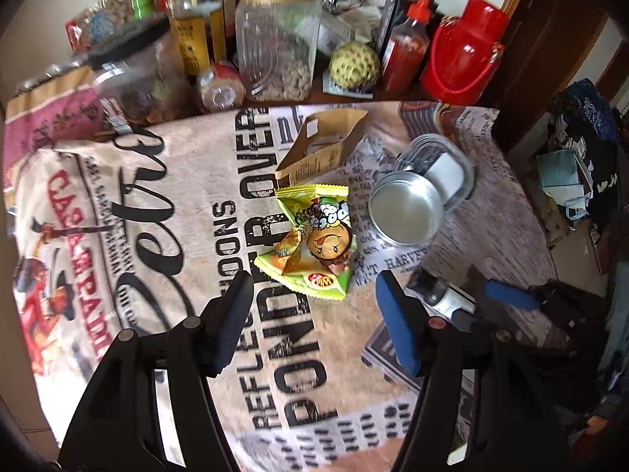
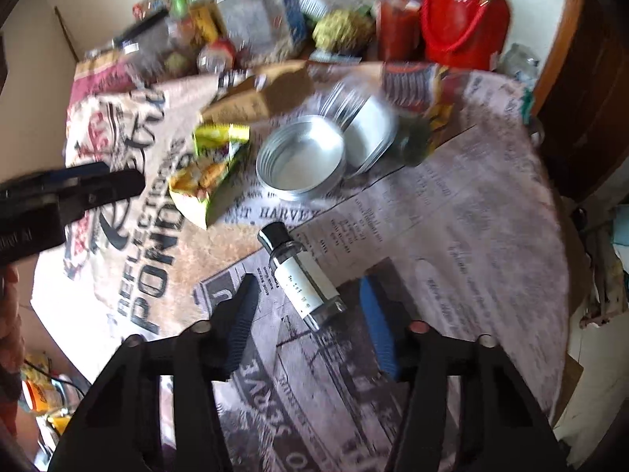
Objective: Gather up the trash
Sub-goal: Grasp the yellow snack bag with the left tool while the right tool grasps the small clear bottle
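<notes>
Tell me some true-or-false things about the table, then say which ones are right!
1. The snack wrapper lies on the tablecloth. True.
2. The left gripper is squeezing the wrapper. False: its jaws stand open, short of it.
3. The small bottle lies on its side. True.
4. The bottle has a red cap. False: the cap is black.
5. The right gripper has the bottle between its open jaws. True.
6. The metal lid sits on the cardboard box. False: it rests beside it.

Each black hand-held gripper (image 1: 310, 314) carries blue ribbed pads (image 1: 395, 328).
</notes>
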A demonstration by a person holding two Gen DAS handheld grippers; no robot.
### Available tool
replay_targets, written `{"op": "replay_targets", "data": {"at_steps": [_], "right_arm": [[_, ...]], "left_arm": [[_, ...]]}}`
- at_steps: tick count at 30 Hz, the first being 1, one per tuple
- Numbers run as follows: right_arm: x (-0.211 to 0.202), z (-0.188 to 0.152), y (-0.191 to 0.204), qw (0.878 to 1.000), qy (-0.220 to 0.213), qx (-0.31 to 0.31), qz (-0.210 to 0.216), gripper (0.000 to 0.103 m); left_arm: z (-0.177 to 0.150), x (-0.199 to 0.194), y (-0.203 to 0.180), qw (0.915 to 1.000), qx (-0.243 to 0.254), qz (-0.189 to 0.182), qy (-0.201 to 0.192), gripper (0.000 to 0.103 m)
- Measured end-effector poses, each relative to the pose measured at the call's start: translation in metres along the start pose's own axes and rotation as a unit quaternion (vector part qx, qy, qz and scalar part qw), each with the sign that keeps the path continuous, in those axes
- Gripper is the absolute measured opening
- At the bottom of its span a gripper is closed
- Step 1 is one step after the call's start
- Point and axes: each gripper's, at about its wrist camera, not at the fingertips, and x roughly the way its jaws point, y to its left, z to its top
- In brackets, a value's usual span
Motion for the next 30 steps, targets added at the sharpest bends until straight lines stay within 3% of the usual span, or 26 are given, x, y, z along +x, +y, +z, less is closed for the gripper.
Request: {"op": "replay_targets", "data": {"at_steps": [6,11,19,26,30], "right_arm": [[0.022,0.002,0.008,0.999,0.012,-0.047,-0.009,0.039],[0.023,0.003,0.012,0.998,0.001,-0.057,-0.015,0.027],[0.021,-0.001,0.001,1.0,-0.002,-0.01,-0.008,0.026],[0.003,-0.005,-0.022,0.999,-0.014,0.031,-0.006,0.026],[-0.015,-0.005,-0.034,0.998,-0.03,0.049,-0.011,0.026]], "left_arm": [[0.008,0.04,0.01,0.9993,-0.005,-0.021,0.031,0.064],[0.014,0.065,0.008,0.9986,0.009,-0.017,0.05,0.064],[0.018,0.078,-0.001,0.9983,0.027,-0.009,0.05,0.066],[0.021,0.091,-0.01,0.9973,0.047,0.026,0.05,0.071],[0.02,0.089,-0.005,0.9988,0.026,0.021,0.036,0.062]]}}
